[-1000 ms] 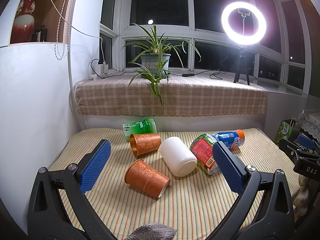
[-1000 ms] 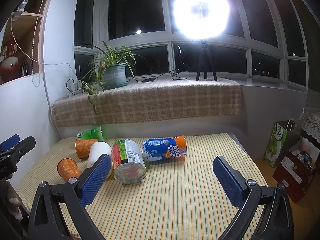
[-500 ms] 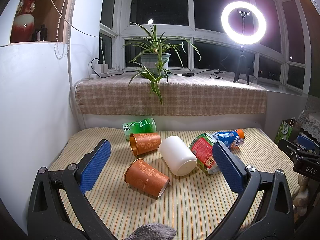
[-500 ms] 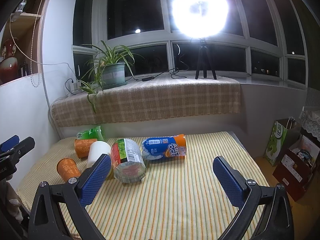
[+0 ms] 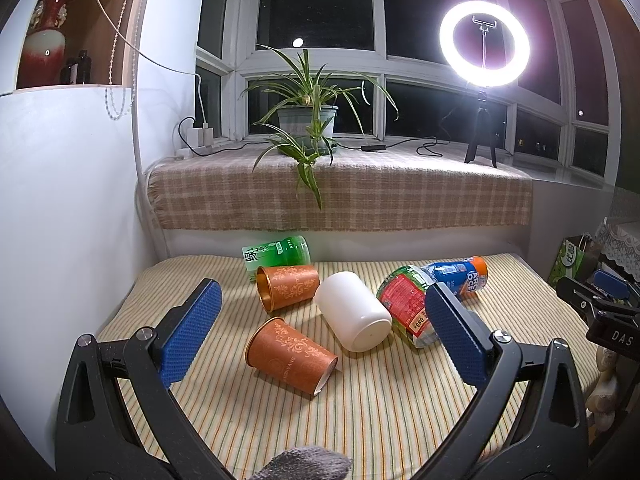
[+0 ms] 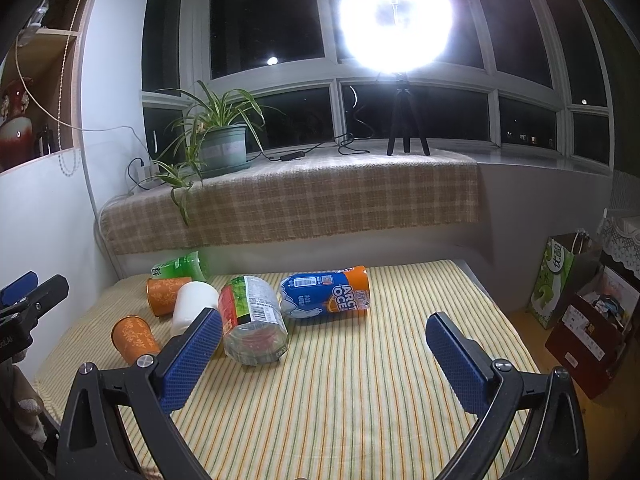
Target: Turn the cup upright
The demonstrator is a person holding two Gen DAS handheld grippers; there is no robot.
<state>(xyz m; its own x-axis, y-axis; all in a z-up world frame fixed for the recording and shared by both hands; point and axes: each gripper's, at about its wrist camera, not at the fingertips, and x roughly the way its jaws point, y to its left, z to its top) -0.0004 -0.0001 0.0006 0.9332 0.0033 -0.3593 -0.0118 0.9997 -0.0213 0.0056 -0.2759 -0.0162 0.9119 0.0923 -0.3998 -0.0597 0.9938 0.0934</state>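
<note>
- Lying on its side on the striped surface (image 5: 380, 412), the near orange cup (image 5: 290, 355) sits just left of the white cup (image 5: 354, 316).
- Left hand-held gripper (image 5: 320, 338) hovers spread apart, empty.
- Right hand-held gripper (image 6: 324, 356) likewise gapes wide.

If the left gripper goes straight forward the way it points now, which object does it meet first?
Probably the nearer orange cup, which lies on its side between the open fingers of the left gripper. The white cup lies just behind it; depth is hard to judge here.
</note>
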